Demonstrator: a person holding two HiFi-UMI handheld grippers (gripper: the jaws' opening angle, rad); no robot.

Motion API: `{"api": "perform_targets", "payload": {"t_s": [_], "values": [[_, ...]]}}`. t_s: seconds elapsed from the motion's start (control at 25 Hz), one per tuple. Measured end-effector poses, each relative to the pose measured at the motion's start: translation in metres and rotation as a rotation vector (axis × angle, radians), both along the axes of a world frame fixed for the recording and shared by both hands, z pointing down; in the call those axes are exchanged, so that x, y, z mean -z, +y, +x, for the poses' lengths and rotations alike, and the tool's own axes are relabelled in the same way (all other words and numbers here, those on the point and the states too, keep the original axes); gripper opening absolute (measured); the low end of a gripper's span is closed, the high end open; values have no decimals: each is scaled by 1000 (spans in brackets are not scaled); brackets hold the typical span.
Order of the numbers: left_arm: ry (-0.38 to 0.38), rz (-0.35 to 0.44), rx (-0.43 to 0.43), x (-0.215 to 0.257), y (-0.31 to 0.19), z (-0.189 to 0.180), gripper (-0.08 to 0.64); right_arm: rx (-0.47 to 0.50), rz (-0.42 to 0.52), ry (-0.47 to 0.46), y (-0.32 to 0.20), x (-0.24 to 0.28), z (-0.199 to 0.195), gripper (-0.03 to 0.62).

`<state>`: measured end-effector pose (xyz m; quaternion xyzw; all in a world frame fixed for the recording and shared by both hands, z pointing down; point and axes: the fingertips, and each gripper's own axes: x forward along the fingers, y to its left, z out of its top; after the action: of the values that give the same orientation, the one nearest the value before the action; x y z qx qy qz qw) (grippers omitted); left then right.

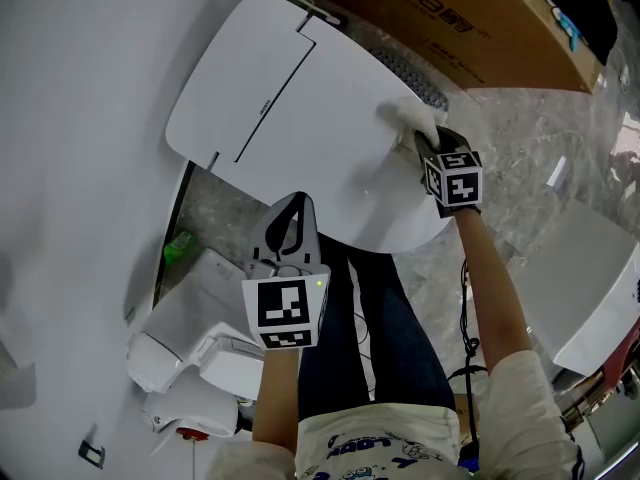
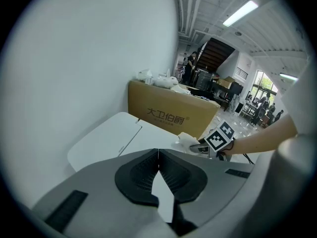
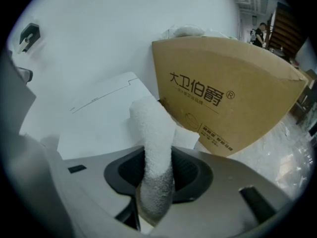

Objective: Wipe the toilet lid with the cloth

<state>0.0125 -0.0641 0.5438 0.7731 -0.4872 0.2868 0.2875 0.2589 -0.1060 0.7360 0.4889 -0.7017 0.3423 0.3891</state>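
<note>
Here, seen from above, a closed white toilet lid (image 1: 300,138) sits against a white wall (image 1: 80,118). The right hand-held gripper (image 1: 428,146) is clamped on a fluffy white cloth (image 1: 410,118) at the lid's far right edge, just beside a printed cardboard box (image 1: 450,28) that the frame's top cuts off. The cloth's lower end is buried between the jaws, and whether it presses on the lid is hard to tell. The left hand-held gripper (image 1: 293,203) hovers at the lid's near edge, jaws together with nothing between them, hiding part of that edge
</note>
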Motion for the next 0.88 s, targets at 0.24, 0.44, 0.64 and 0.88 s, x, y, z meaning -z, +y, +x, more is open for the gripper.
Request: {"api": "perform_targets", "payload": {"t_s": [0.24,0.44,0.64,0.88], "values": [[3,15,-20,7,0,11,5,-34,-23,14,35,0,28,123],[-1,17,-26,8,4,12,5,-47,-47,42,64,-2,51,123],[-2,17,-32,8,8,11,5,-94,-74,62,95,-4,71,123],[1,27,-37,12,10,9,5,-106,-103,88,129,-5,87,123]]}}
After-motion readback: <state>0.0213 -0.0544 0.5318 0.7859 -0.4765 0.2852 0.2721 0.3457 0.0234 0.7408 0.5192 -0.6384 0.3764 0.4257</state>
